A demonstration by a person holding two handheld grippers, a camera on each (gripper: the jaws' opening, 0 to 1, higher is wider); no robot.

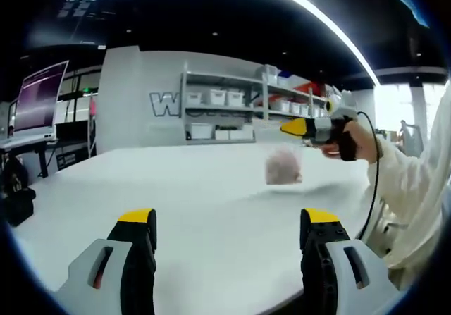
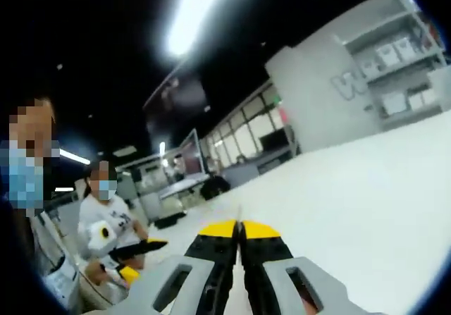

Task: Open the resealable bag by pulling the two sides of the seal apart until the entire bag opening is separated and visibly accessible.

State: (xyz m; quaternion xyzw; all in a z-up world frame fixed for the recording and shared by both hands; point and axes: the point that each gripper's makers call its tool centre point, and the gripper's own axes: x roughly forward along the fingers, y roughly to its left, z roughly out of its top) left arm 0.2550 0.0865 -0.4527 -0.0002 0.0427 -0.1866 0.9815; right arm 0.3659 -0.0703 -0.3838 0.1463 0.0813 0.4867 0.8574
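1. Left tool (image 1: 224, 225): jaws spread wide, nothing between them, yellow tips low over the white table (image 1: 211, 195).
2. Far left in the left gripper view: a lit monitor (image 1: 39, 95) on a desk, with dark gear below it near the table edge.
3. Centre back: grey wall with a partial "W" logo (image 1: 163, 104), then shelves (image 1: 232, 107) loaded with white bins.
4. Bag (image 1: 285, 164): clear, with a pale pinkish lump in the bottom. It hangs right of centre, above the table, with a faint shadow below it. I cannot tell whether its bottom touches the surface.
5. Right tool (image 1: 290, 127): comes in from the right in the left gripper view, level with the bag's top edge. Its yellow tip is at the bag top and looks to be pinching it. Contact is blurred, so I am not certain from that view.
6. Hand (image 1: 356, 142) in a white sleeve (image 1: 412, 181) holds the right tool, and a black cable runs down from it.
7. Right gripper view: right tool (image 2: 239, 229) jaws pressed together, with a thin pale sliver in the seam between the yellow tips. It is too thin to identify there.
8. Same view, left side: a person in a white shirt (image 2: 102, 220), masked, holds another yellow and black device (image 2: 134, 248) near the table edge. White table (image 2: 352, 202) spreads right, with the grey wall and shelves (image 2: 398, 54) top right.
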